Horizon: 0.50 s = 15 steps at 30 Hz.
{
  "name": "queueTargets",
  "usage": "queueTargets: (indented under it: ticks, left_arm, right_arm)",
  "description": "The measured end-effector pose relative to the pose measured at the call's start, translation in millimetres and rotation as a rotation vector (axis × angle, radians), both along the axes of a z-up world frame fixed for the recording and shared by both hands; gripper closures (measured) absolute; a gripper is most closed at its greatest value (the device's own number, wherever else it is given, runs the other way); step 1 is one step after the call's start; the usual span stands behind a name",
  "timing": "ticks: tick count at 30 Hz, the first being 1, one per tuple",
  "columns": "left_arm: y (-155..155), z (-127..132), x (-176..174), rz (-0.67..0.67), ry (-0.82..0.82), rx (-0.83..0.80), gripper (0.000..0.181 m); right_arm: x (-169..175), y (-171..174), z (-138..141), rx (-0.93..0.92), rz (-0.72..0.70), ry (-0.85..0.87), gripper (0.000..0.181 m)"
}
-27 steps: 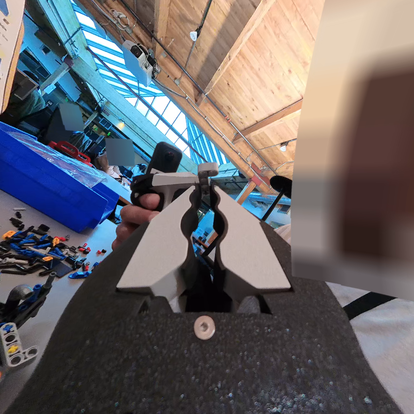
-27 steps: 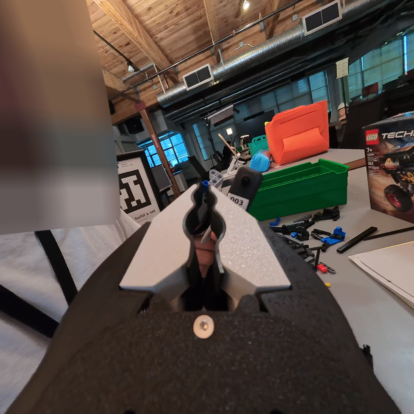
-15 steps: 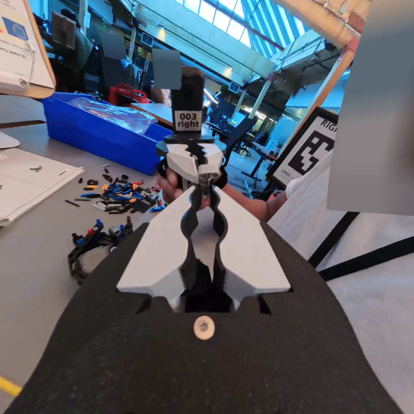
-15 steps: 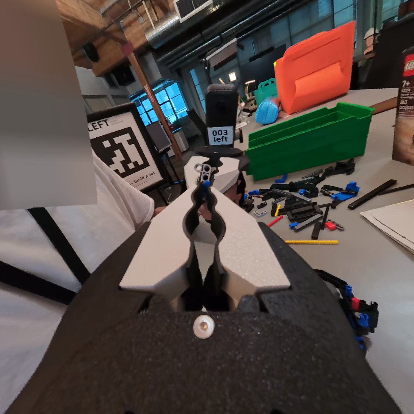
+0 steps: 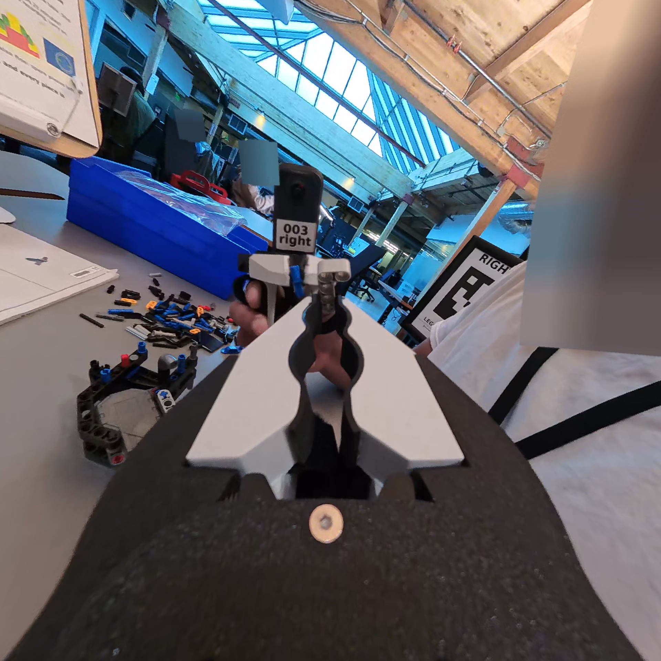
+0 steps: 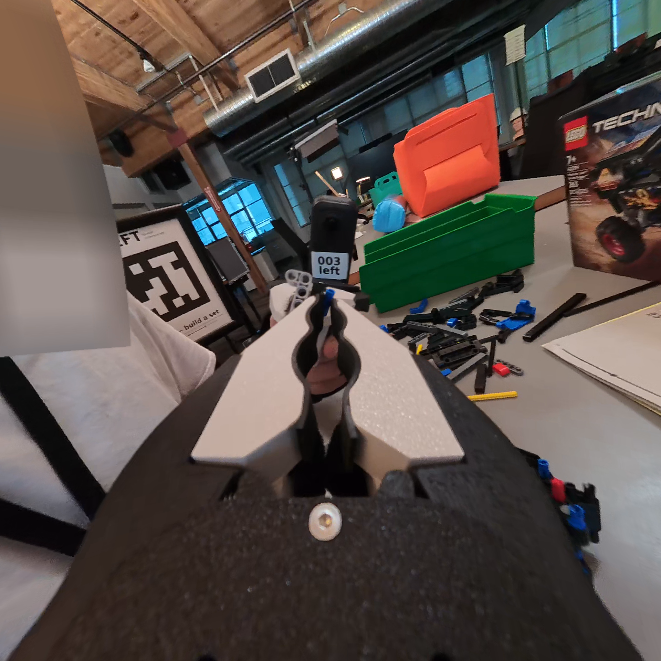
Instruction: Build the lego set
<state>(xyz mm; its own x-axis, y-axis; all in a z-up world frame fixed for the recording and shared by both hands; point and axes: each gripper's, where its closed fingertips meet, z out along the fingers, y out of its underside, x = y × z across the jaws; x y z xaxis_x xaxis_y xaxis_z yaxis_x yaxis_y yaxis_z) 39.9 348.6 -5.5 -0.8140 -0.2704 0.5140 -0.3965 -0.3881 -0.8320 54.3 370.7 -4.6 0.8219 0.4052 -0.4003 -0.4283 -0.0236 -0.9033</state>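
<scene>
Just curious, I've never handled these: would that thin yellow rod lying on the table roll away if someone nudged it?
Probably, if pushed sideways: the yellow rod is long, slim and lies flat on the bare grey table, nothing touching it. It looks like straight, stiff plastic, so likely light and unbending. Being so thin, it may be fiddly to pinch.

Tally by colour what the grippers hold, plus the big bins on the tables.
Grey: 1, grey beam in the left gripper
Blue: 2, blue pin in the right gripper, and blue bin
Green: 1, green bin
Orange: 1, orange bin
Total: 5
</scene>
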Motion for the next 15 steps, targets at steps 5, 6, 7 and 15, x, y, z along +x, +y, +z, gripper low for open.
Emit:
queueTargets:
  ticks: [5,6,7,15]
  left_arm:
    - [2,-3,5,0.064,-0.028,0.063,0.176]
    - [5,-5,6,0.082,-0.031,0.08,0.176]
    - [8,-6,8,0.103,-0.032,0.087,0.176]
    - [33,-21,19,0.25,-0.015,0.204,0.176]
  right_arm:
    - [1,4,0,-0.002,-0.028,0.012,0.179]
    - [1,3,0,-0.005,-0.026,0.012,0.179]
    - [2,2,0,-0.005,-0.026,0.02,0.179]
    - [15,-15,-52,-0.311,-0.121,-0.122,0.179]
